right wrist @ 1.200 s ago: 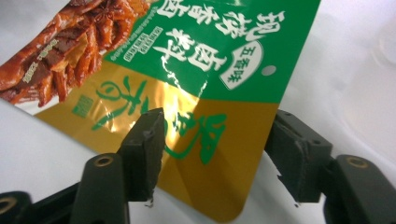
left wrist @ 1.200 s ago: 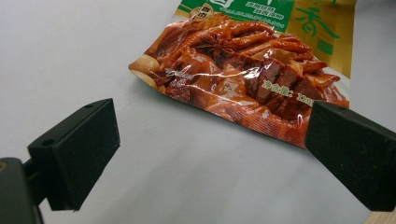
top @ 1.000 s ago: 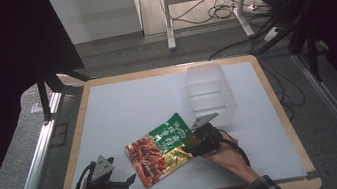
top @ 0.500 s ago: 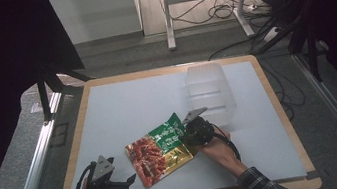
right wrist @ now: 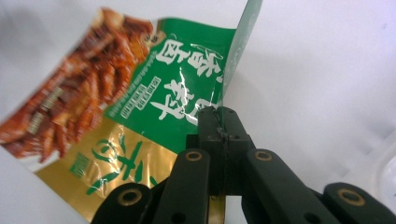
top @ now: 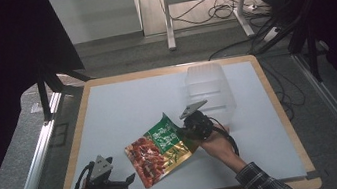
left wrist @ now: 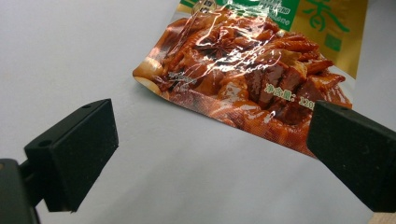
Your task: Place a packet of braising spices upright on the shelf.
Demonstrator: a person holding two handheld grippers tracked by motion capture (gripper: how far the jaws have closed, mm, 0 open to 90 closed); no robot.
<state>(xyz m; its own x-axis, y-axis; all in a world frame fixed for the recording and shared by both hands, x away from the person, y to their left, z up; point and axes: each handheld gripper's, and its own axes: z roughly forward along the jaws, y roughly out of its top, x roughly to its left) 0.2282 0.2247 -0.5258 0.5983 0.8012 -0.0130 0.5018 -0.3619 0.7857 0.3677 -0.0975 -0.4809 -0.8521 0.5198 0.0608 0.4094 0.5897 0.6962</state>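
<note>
One snack packet (top: 160,149), red, green and gold, sits near the middle of the white table (top: 127,105), its right edge lifted. The right gripper (top: 185,131) has its fingers clamped together on that edge. The left gripper (top: 130,180), near the table's near-left corner, points at the packet with fingers spread apart. One clear plastic container (top: 209,93) stands far right.

Left gripper (top: 129,179) jaws wide apart; right gripper (top: 185,131) jaws clamped together.
</note>
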